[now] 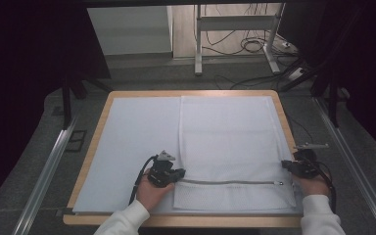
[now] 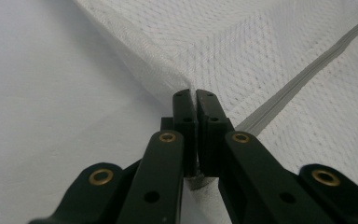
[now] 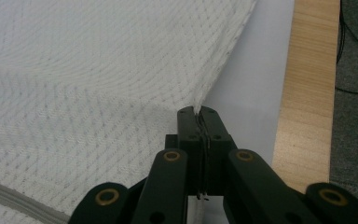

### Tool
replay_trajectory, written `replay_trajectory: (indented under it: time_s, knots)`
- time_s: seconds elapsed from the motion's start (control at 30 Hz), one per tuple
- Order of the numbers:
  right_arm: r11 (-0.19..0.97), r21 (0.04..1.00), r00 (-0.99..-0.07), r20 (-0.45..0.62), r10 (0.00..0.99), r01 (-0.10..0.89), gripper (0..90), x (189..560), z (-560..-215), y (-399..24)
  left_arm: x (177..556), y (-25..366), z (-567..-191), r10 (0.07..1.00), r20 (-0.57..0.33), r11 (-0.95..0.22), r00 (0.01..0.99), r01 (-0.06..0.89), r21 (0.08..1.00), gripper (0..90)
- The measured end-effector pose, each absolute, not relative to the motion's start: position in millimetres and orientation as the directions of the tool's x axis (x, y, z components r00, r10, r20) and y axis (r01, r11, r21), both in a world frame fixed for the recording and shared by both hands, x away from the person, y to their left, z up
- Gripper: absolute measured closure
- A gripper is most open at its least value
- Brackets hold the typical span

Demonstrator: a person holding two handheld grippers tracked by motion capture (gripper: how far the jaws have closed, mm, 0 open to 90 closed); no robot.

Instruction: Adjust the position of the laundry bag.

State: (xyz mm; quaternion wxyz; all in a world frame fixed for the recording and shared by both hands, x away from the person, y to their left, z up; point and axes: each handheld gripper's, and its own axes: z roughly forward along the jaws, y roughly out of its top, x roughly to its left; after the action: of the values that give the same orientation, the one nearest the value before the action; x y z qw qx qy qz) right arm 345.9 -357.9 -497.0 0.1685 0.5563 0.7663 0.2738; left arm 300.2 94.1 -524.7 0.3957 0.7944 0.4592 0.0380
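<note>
A white mesh laundry bag [image 1: 227, 147] lies flat on the right half of the table, its grey zipper [image 1: 230, 182] running across near the front. My left gripper [image 1: 180, 173] is shut on the bag's left edge, just above the zipper's end. In the left gripper view the black jaws pinch the mesh bag [image 2: 242, 56] into a raised fold at my left gripper [image 2: 195, 95], beside the zipper [image 2: 303, 74]. My right gripper [image 1: 288, 165] is shut on the bag's right edge. In the right gripper view the mesh bag [image 3: 98, 79] rises into my right gripper [image 3: 199, 112].
A white sheet [image 1: 132, 142] covers the wooden table [image 1: 186, 220], whose rim shows along the front and sides. In the right gripper view the wooden rim [image 3: 307, 93] runs close beside the jaws. Metal rails [image 1: 46, 171] flank the table; cables and a stand lie on the floor behind.
</note>
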Motion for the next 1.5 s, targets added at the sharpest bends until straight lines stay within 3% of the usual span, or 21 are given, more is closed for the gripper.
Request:
replay_trajectory:
  time_s: [1.5]
  knots:
    - [0.284,0.624,-0.407,0.059,0.912,0.728,87.8,351.9,-497.2,-309.6,290.4,149.4,-520.0,0.793,-0.319,-0.195,0.519,0.712,0.675,88.2]
